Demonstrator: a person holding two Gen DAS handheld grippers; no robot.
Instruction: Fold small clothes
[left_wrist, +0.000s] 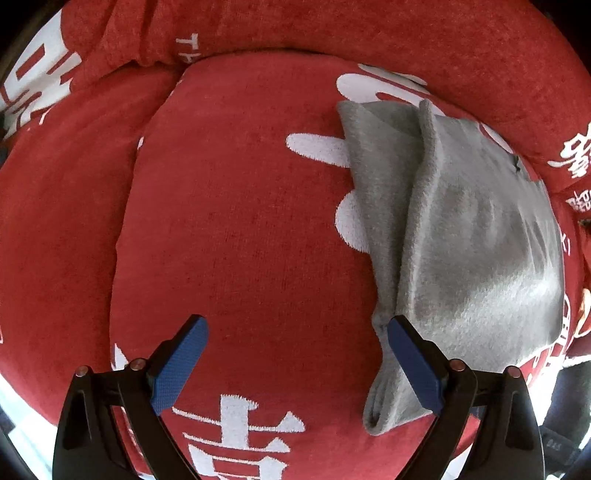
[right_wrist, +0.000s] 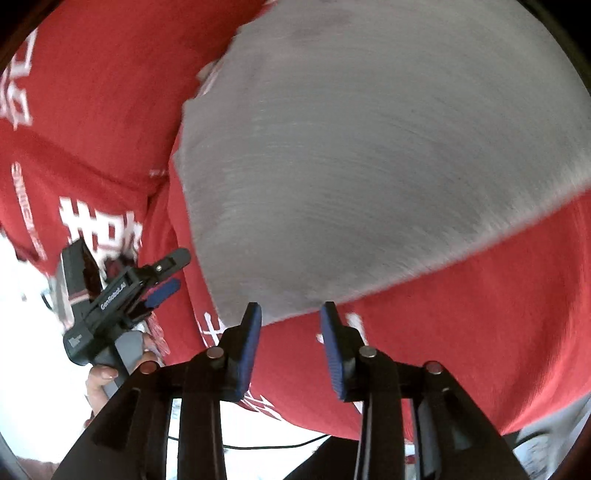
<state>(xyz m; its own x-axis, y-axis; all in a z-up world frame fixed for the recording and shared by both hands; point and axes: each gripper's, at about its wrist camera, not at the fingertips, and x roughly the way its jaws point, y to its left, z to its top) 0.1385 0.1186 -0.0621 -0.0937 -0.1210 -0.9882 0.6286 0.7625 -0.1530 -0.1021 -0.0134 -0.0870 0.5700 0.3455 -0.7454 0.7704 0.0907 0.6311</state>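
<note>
We see the grey cloth (left_wrist: 469, 236) folded toward the red towel's (left_wrist: 240, 206) right edge; left gripper (left_wrist: 297, 334) gapes wide, right gripper (right_wrist: 291, 314) seems parted, empty.

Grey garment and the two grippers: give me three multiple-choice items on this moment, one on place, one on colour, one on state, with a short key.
1. In the left wrist view, the grey garment lies
A. right of centre
B. left of centre
C. out of view

2. The cloth under it is
A. blue with stripes
B. red with white lettering
C. plain green

3. The left gripper is
A. shut on the garment
B. shut, empty
C. open

Key: A, the garment fills the right side; B, red fabric with white characters; C, its blue fingers stand wide apart, gripping nothing.
</note>
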